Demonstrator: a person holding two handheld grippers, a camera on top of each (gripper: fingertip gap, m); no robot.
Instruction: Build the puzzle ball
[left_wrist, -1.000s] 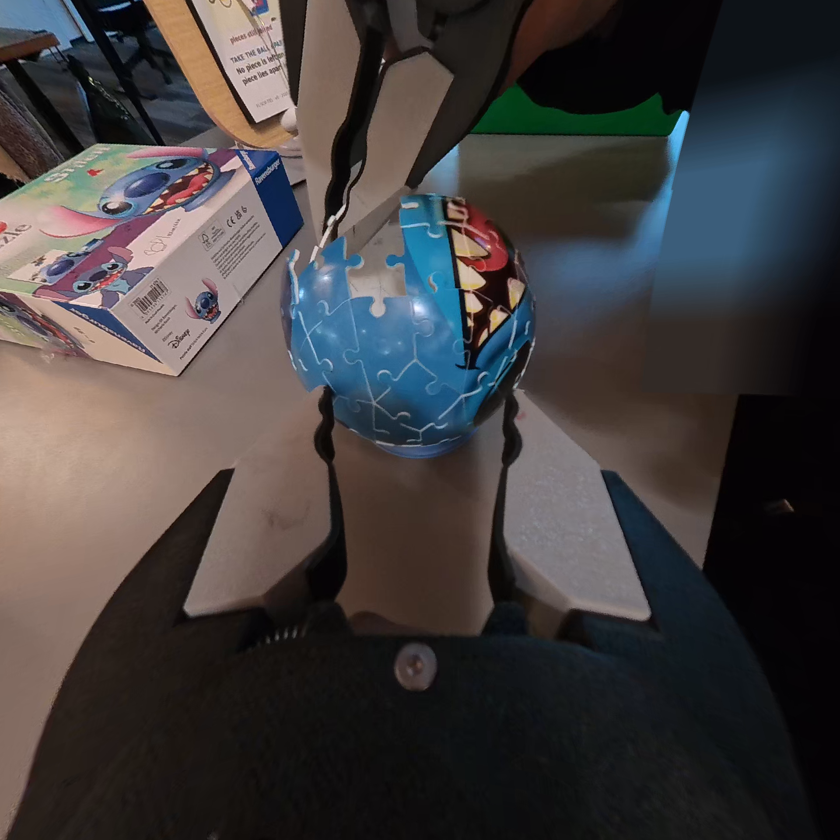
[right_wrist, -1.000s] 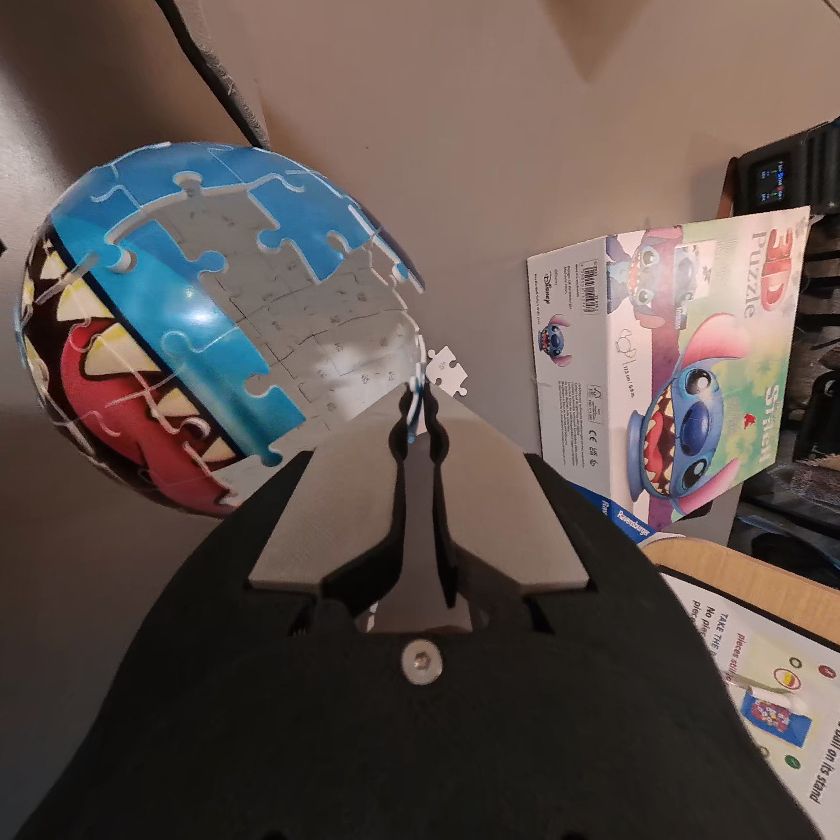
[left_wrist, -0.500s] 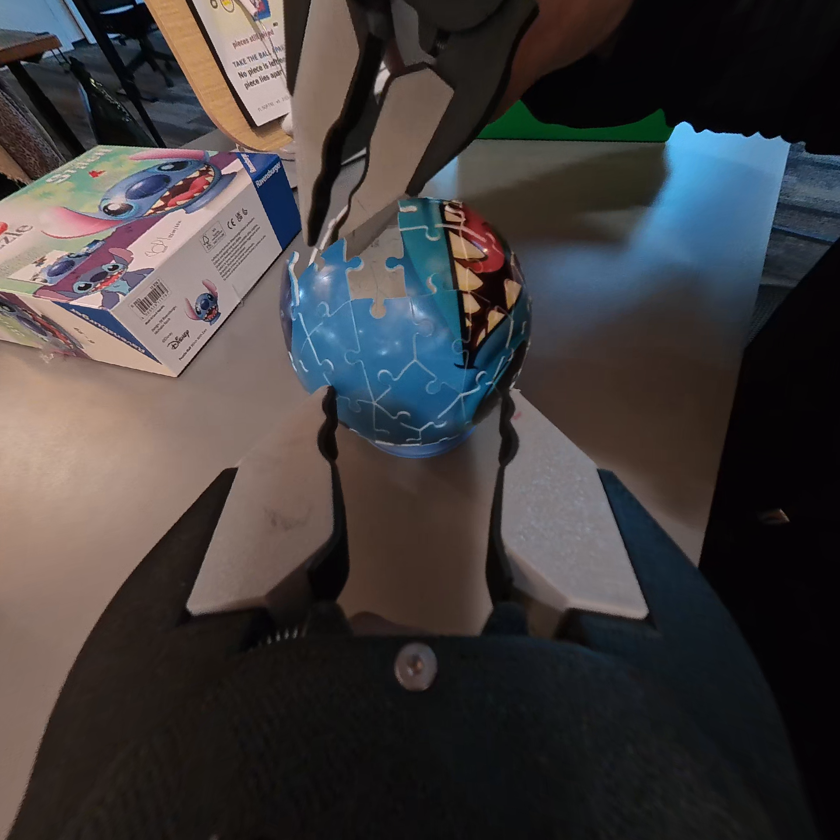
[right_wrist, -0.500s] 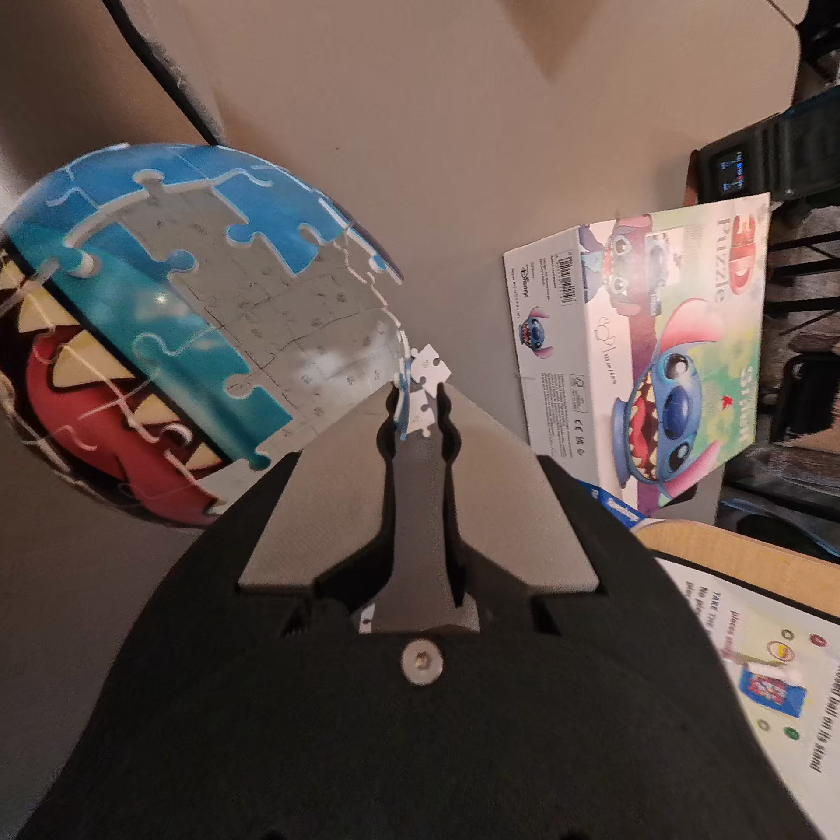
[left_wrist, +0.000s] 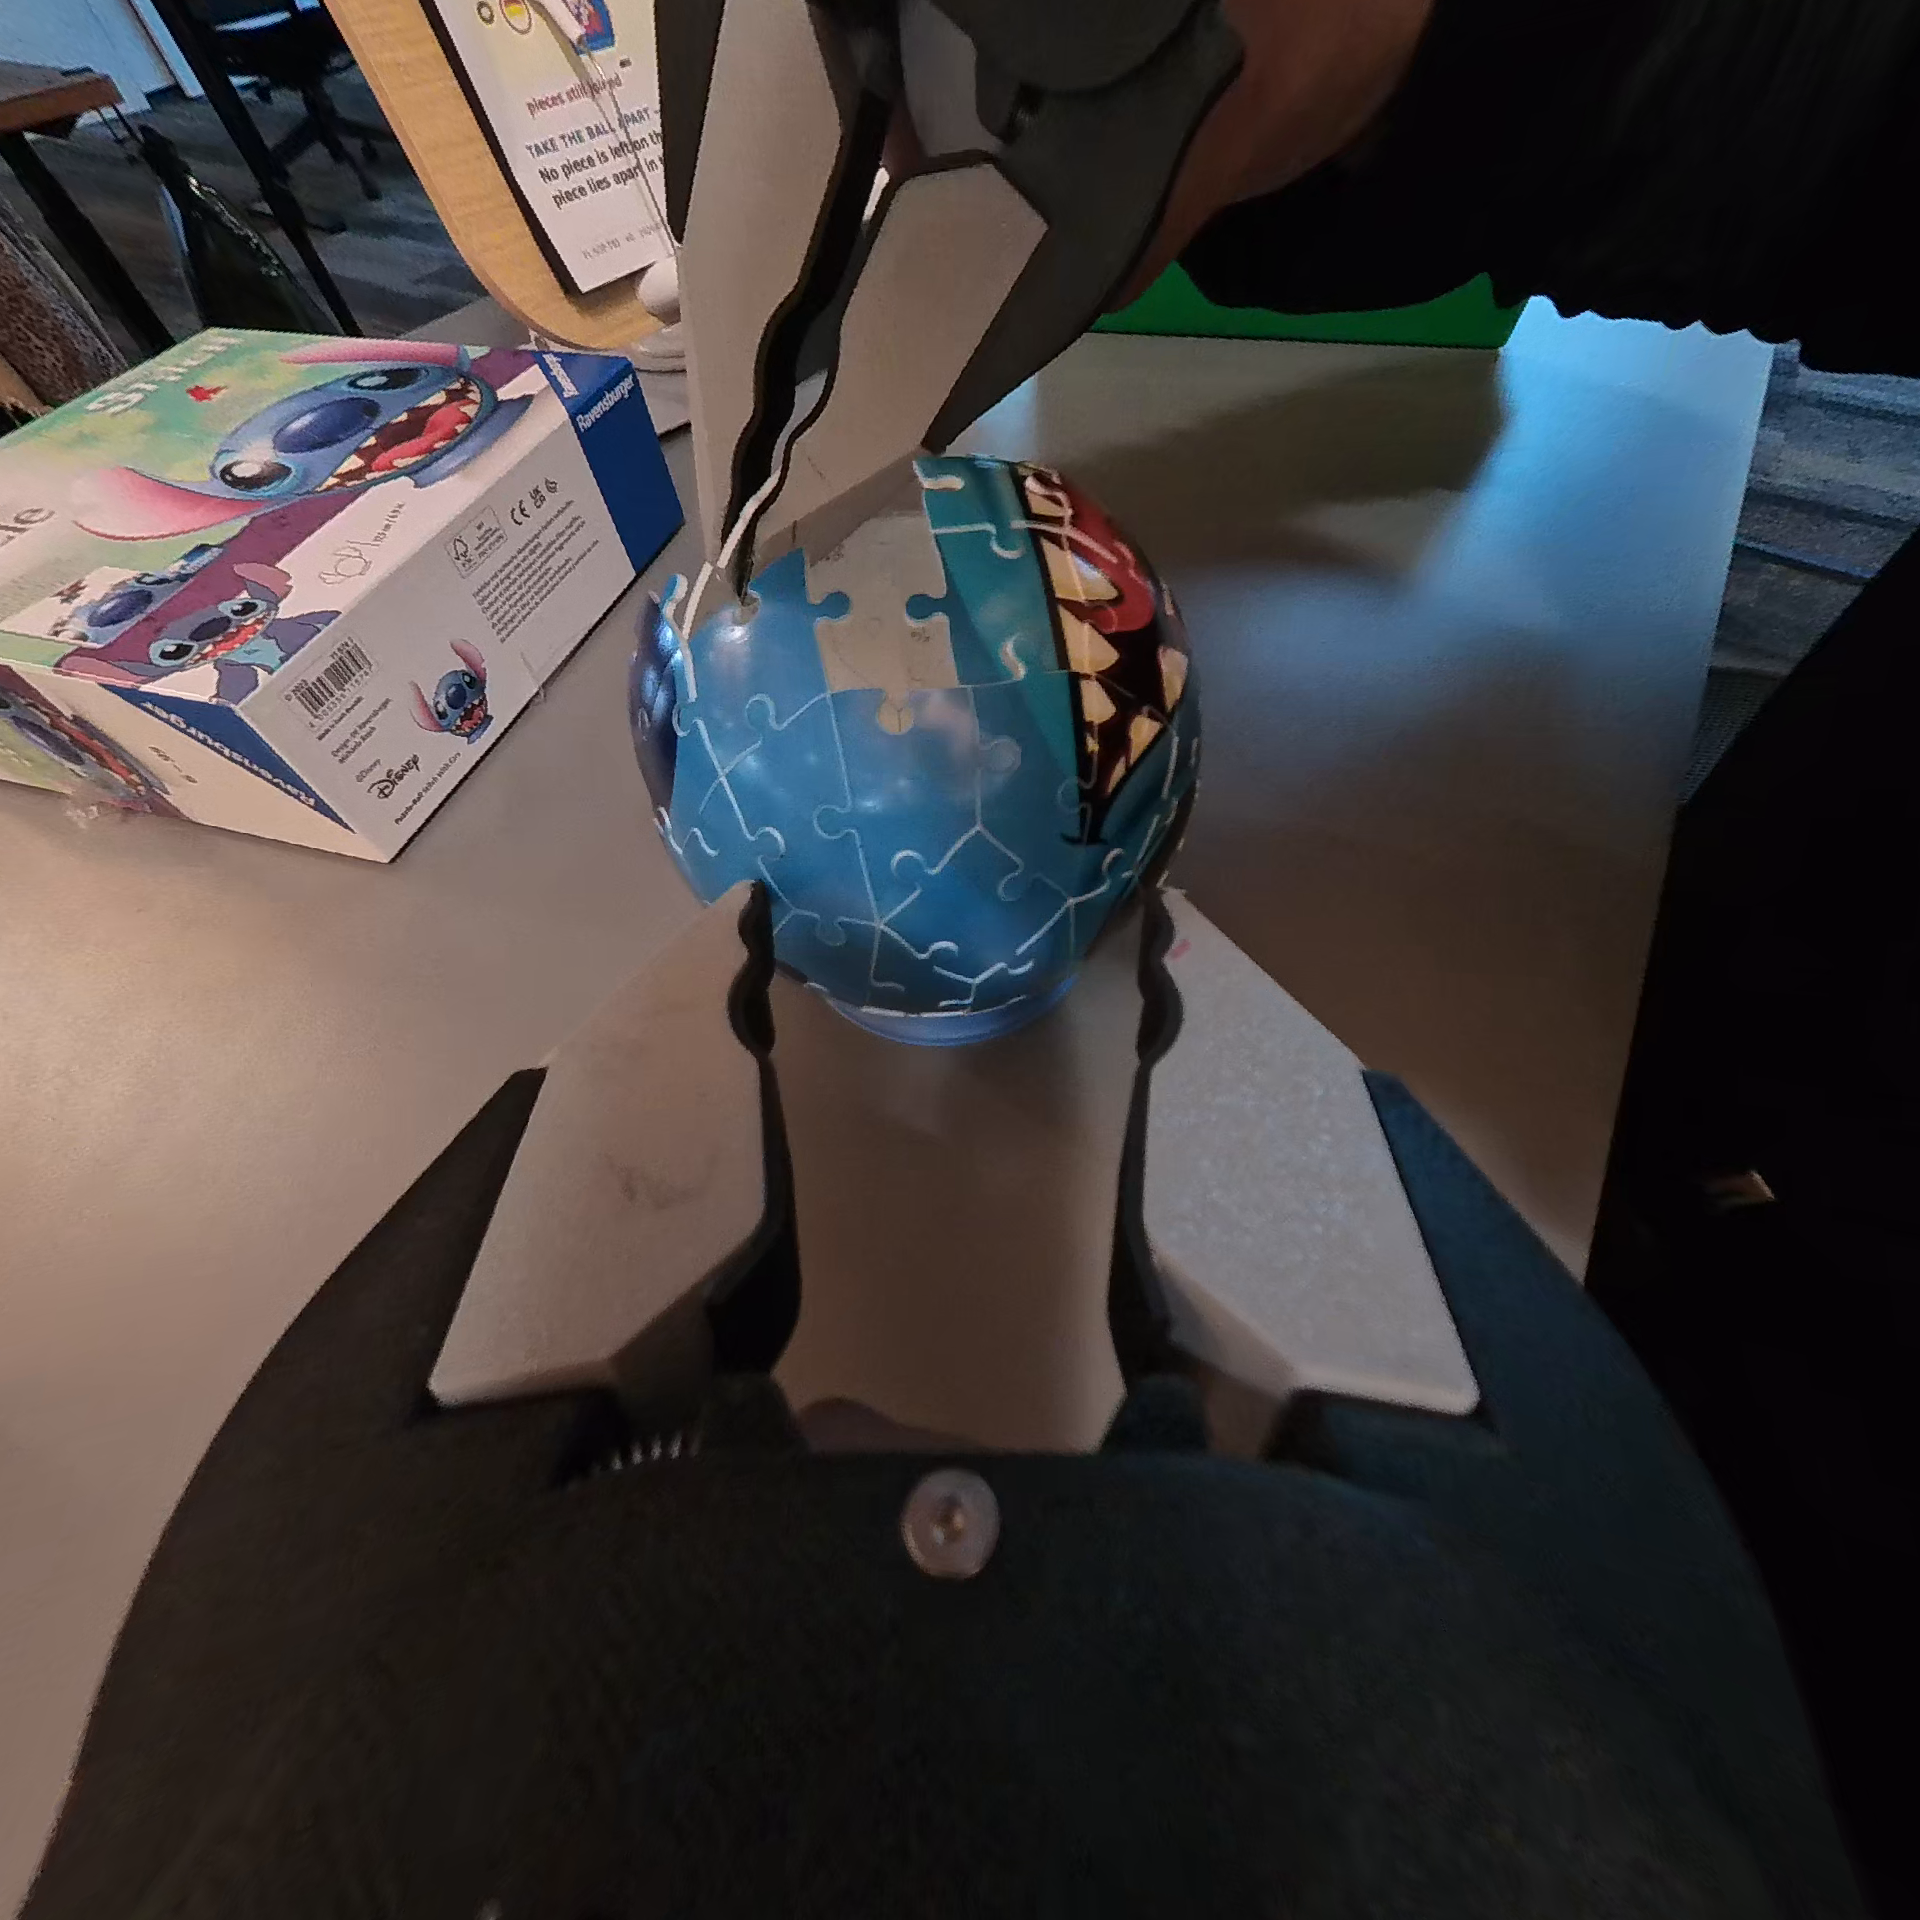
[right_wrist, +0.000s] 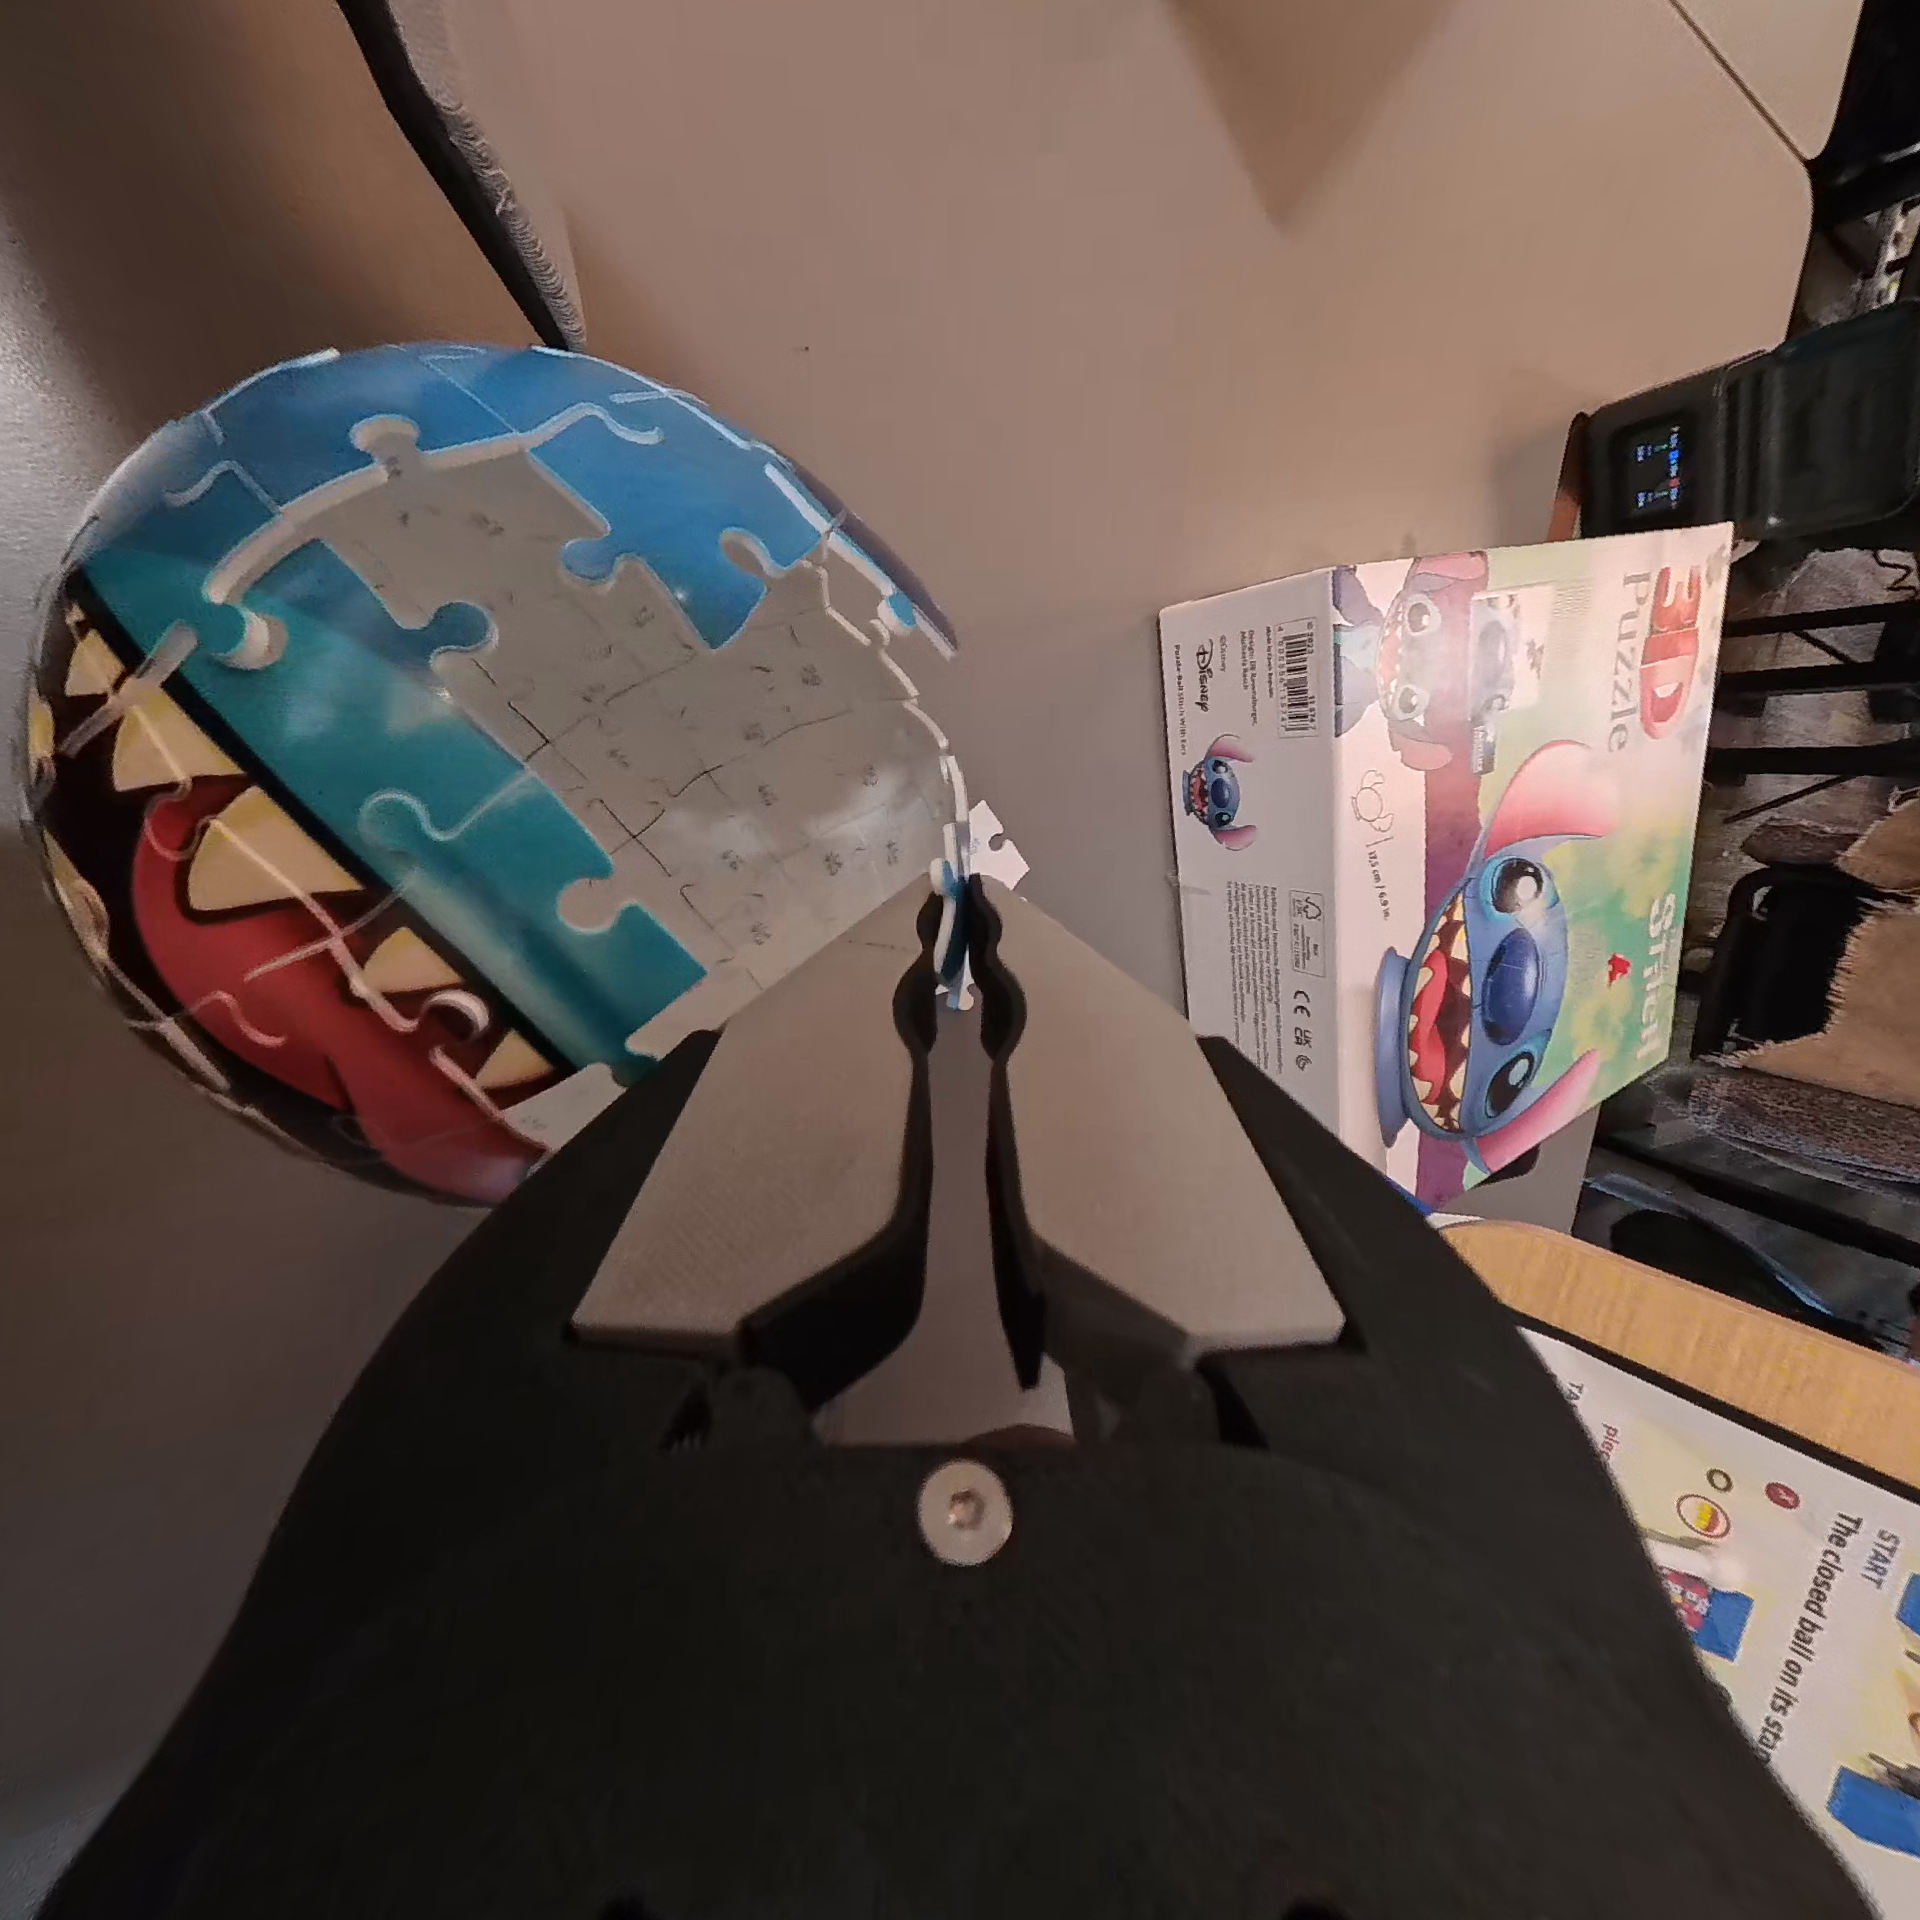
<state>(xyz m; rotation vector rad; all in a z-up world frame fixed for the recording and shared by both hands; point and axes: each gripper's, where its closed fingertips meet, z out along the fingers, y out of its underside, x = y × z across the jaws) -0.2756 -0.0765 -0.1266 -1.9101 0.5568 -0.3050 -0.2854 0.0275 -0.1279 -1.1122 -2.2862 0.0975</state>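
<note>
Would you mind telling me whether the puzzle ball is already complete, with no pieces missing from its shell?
No, the puzzle ball has a large gap in its blue shell, showing the grey inside, in the right wrist view.

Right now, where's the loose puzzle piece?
Pinched in the right gripper, the puzzle piece sits at the open edge of the puzzle ball, with the puzzle box beyond.

Blue puzzle ball (left_wrist: 914, 790) with red mouth, cream teeth, grey gap

Two close wrist views, shared puzzle ball (left_wrist: 914, 769)
</note>
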